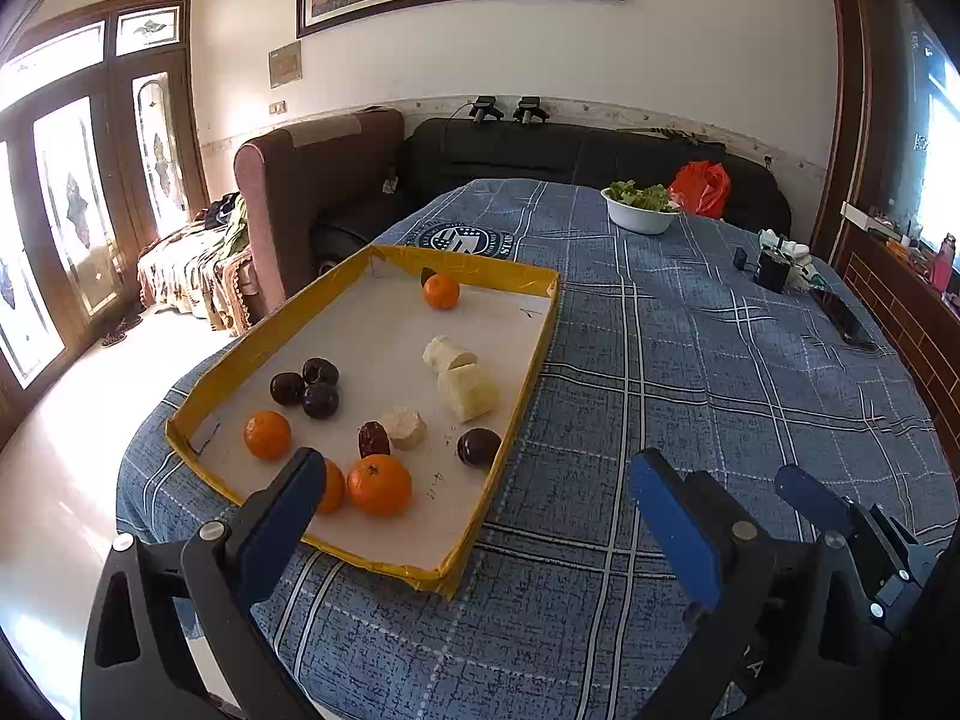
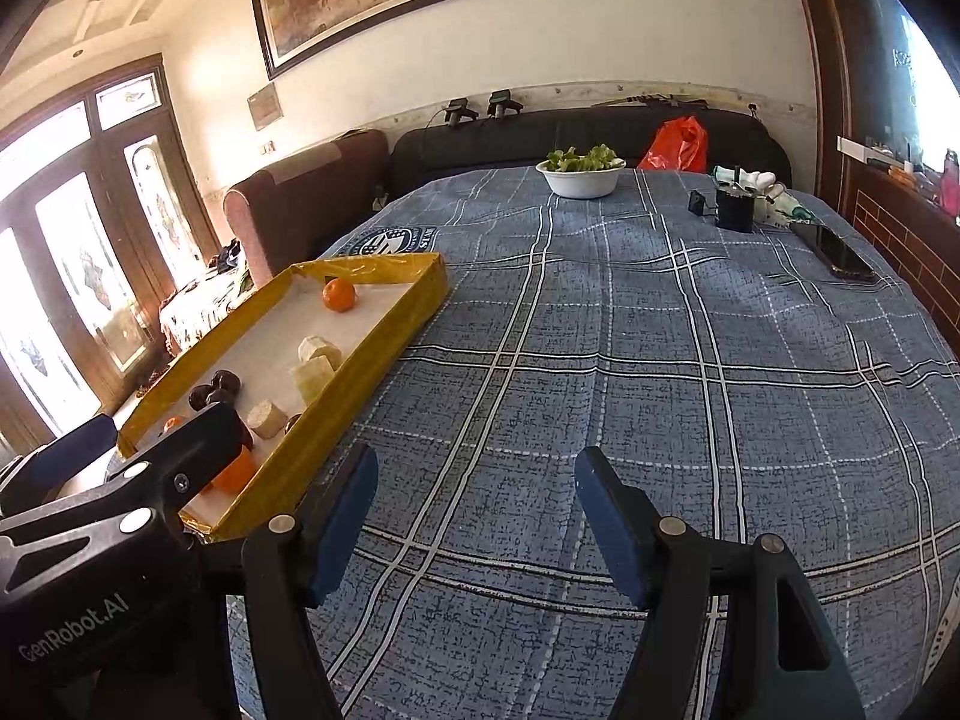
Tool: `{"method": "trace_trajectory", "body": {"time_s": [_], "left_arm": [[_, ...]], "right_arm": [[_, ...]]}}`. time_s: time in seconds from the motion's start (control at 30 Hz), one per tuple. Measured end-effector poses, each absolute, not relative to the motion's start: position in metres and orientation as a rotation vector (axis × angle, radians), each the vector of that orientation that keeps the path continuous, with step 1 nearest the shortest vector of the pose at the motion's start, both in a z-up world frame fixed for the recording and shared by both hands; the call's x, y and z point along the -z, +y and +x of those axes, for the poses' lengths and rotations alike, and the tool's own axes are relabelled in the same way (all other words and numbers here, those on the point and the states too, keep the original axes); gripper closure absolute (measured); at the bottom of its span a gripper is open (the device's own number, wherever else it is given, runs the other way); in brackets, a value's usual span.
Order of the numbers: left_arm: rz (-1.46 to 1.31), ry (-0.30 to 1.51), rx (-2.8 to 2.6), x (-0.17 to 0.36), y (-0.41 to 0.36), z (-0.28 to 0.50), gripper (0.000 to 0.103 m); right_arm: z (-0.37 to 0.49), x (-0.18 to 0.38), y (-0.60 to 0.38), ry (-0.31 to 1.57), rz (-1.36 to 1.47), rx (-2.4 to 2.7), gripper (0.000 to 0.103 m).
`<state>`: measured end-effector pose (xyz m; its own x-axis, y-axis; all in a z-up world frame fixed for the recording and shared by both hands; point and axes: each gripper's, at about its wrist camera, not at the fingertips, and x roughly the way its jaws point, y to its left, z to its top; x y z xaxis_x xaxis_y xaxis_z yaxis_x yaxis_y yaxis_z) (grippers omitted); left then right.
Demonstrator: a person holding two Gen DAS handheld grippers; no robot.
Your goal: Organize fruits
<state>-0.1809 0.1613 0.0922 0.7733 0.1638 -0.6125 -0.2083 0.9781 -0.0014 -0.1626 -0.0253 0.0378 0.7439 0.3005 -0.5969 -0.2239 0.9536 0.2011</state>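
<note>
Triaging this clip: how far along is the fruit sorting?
Barely started, by the look of it. Done: three plums touch in a cluster; otherwise oranges, pale chunks and a lone plum lie mixed in the tray. In hand: nothing; left gripper and right gripper are open, empty. Left: grouping everything else.

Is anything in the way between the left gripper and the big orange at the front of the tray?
Nothing visible. The left gripper is open above the tray, and the big orange lies just ahead of its left finger. The tray's low front wall lies beneath the fingers, not between them and the orange.
</note>
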Motion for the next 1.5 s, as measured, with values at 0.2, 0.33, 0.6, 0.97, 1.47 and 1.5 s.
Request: {"method": "trace_trajectory", "body": {"time_s": [0.2, 0.33, 0.6, 0.97, 1.47, 1.5], "left_arm": [[-0.071, 0.659, -0.202, -0.092, 0.161, -0.181, 0.002], [-0.071, 0.659, -0.202, -0.091, 0.162, -0.181, 0.002], [-0.071, 0.660, -0.201, -0.092, 0.162, -0.181, 0.002], [-0.079, 0.660, -0.225, -0.085, 0.171, -0.180, 0.002], [-0.044, 0.462, -0.339, -0.112, 0.175, -0.208, 0.002], [-0.049, 0.428, -0.343, -0.116, 0.176, -0.213, 0.002]], "right_arm": [[-0.162, -0.037, -0.025, 0.677, 0.120, -0.287, 0.029], [-0.162, -0.036, -0.025, 0.680, 0.121, -0.286, 0.029], [-0.160, -0.035, -0.026, 0.682, 0.121, -0.286, 0.029], [-0.159, -0.033, -0.025, 0.678, 0.101, -0.268, 0.029], [-0.161, -0.034, -0.027, 0.657, 0.056, -0.218, 0.029], [-0.161, -0.034, -0.026, 0.656, 0.054, -0.218, 0.029]]}}
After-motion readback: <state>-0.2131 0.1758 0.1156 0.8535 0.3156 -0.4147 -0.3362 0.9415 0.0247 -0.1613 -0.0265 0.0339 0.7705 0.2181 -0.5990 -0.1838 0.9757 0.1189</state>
